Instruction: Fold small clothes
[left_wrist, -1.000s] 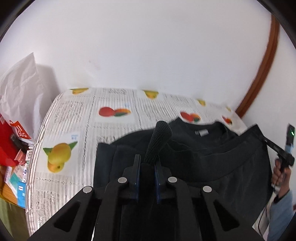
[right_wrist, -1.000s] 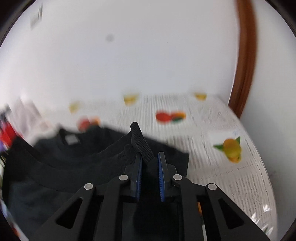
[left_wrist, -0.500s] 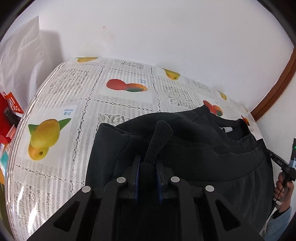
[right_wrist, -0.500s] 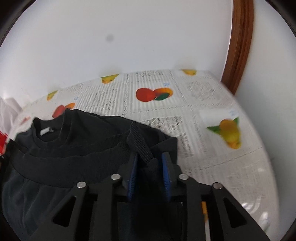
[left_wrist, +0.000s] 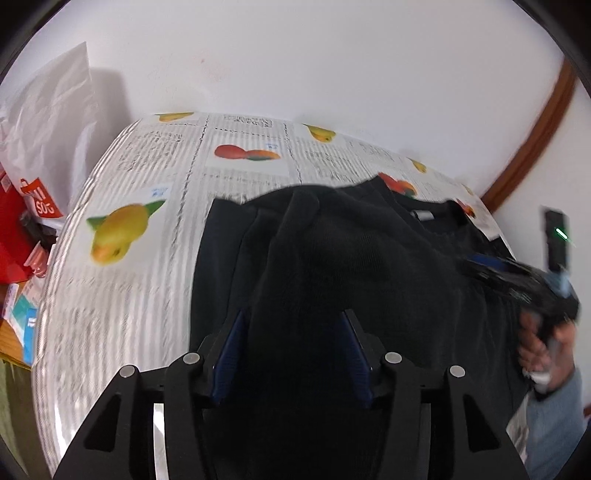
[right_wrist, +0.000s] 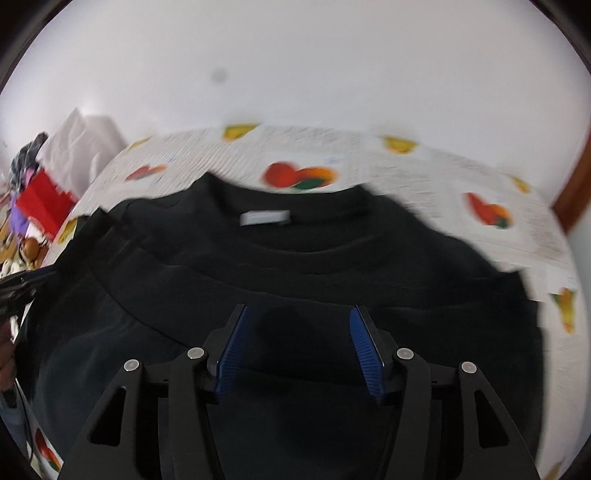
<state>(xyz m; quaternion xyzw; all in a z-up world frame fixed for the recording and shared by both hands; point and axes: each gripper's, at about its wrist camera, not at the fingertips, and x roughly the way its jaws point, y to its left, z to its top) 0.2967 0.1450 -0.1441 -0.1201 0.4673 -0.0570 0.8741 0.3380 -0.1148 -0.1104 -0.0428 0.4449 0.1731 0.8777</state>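
Spread flat on the fruit-print tablecloth (right_wrist: 424, 162), collar toward the wall: black sweater (right_wrist: 295, 258), folded. Opening over it, pads parted and pressing nothing, left gripper (left_wrist: 291, 332) and right gripper (right_wrist: 297, 328), apparently to release the cloth.

Red bag (left_wrist: 22, 221): perhaps "SOS".

I am looking at a plain white wall (left_wrist: 314, 62) rising straight behind the table's far edge. The table (left_wrist: 122, 280) is wearing a white lace-patterned cloth printed with fruit pictures. A brown wooden trim (left_wrist: 532, 136) is running up the wall past the table's far right corner. Beyond the table's left edge, a white bag (left_wrist: 48, 125) and red packaging (left_wrist: 14, 236) are piling up in clutter. Soft, even light is falling over everything.
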